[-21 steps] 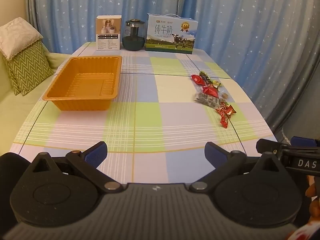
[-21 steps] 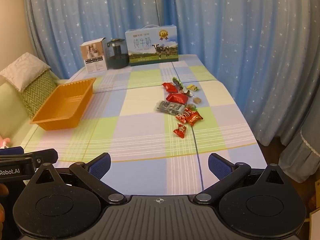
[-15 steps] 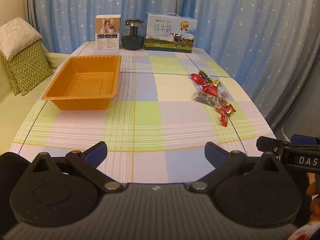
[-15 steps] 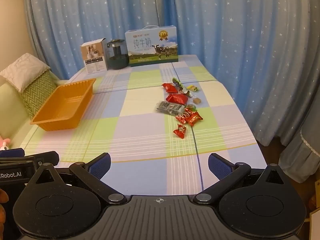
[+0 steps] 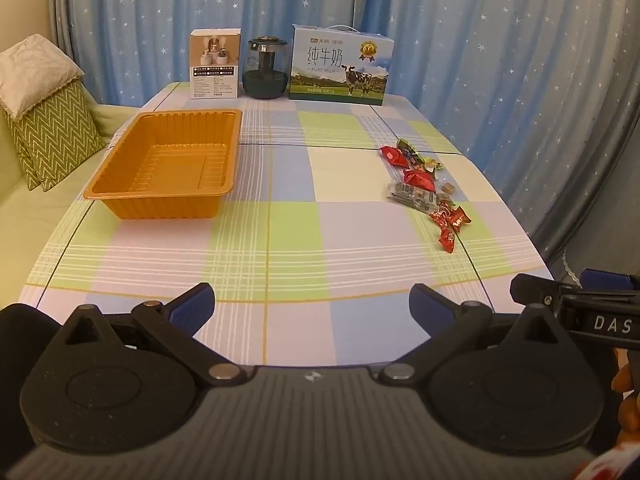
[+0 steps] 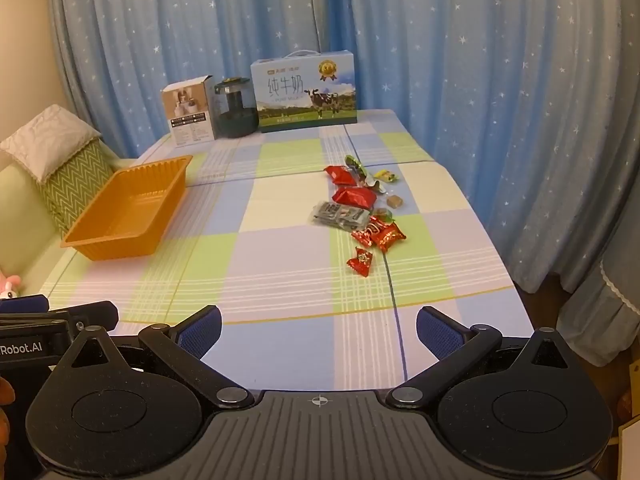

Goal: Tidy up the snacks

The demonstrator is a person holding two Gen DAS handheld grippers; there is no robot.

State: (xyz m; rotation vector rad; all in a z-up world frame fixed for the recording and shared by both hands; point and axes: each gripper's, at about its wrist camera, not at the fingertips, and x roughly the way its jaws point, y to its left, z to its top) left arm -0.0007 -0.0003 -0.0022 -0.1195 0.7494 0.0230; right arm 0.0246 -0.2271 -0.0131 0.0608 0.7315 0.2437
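An empty orange plastic tray (image 5: 168, 164) (image 6: 128, 212) sits on the left of the checked table. A pile of wrapped snacks (image 5: 424, 190) (image 6: 360, 208), mostly red with one grey packet (image 6: 340, 215), lies on the right side. A single red candy (image 6: 360, 261) lies nearest the front. My left gripper (image 5: 312, 308) is open and empty above the near table edge. My right gripper (image 6: 318, 328) is also open and empty, near the front edge, well short of the snacks.
At the back stand a white box (image 5: 215, 64), a dark glass jar (image 5: 267, 68) and a milk carton box (image 5: 340, 66). Blue star curtains surround the table. A sofa with cushions (image 5: 44, 120) lies to the left.
Both views have shifted very slightly; the grippers stay open and nothing on the table has moved.
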